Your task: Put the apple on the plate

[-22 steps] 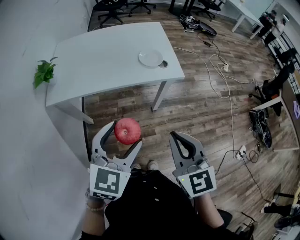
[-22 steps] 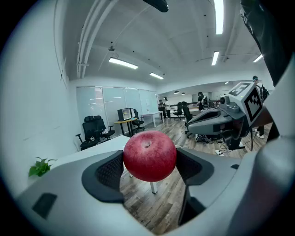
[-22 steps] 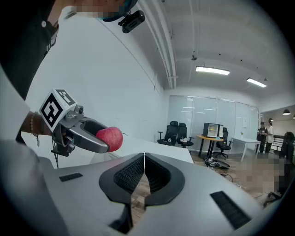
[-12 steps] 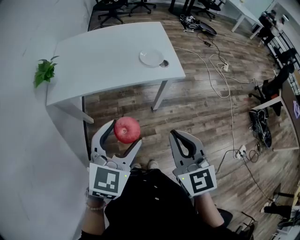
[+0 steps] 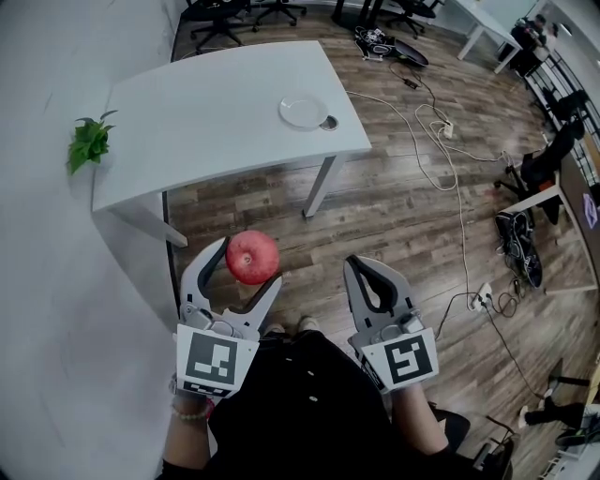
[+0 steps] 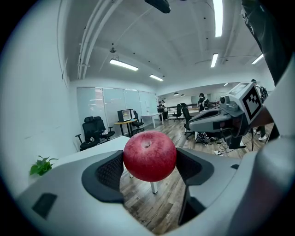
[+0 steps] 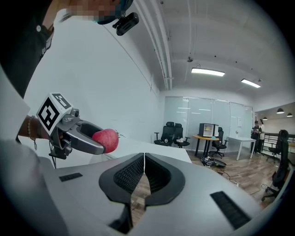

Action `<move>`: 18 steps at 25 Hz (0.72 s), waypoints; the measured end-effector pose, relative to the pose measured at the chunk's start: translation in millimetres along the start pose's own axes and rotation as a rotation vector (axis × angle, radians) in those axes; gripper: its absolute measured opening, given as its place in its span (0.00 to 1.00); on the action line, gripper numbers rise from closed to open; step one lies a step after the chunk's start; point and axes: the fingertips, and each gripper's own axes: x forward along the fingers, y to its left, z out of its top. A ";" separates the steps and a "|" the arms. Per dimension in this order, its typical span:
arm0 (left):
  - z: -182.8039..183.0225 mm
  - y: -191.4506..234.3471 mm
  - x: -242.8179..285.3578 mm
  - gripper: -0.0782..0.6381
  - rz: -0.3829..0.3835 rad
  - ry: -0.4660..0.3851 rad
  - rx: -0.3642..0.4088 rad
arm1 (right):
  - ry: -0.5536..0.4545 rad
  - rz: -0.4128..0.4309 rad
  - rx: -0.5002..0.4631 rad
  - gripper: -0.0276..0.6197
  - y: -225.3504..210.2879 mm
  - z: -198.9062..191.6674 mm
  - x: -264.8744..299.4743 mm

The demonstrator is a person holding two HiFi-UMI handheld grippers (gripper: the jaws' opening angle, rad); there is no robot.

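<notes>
A red apple sits clamped between the pads of my left gripper, held in the air over the wooden floor in front of the white table. The right gripper view also shows the apple in that gripper. A small white plate lies near the table's right edge, far ahead of both grippers. My right gripper is shut with nothing in it, level with the left one and to its right.
A small round object lies right beside the plate. A green plant stands at the table's left end by the wall. Cables trail over the floor on the right. Office chairs stand beyond the table.
Both grippers and the apple hold almost the same place in view. The table and plate have slid slightly up the picture.
</notes>
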 end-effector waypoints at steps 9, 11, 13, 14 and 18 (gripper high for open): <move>-15.1 11.9 -23.4 0.62 -0.003 -0.003 -0.012 | 0.003 -0.050 -0.015 0.11 19.4 -2.8 -1.9; -16.8 15.0 -28.8 0.62 0.008 0.007 -0.048 | -0.009 -0.051 -0.019 0.11 26.9 -0.8 -4.0; -16.9 15.5 -31.6 0.62 -0.003 -0.008 -0.026 | -0.011 -0.060 -0.019 0.11 32.1 0.4 -8.3; -16.3 14.9 -32.5 0.62 -0.014 -0.021 -0.004 | -0.011 -0.067 -0.020 0.11 33.9 0.9 -10.9; -15.6 13.2 -38.0 0.62 -0.015 -0.023 -0.026 | -0.009 -0.086 -0.027 0.11 37.8 3.6 -18.4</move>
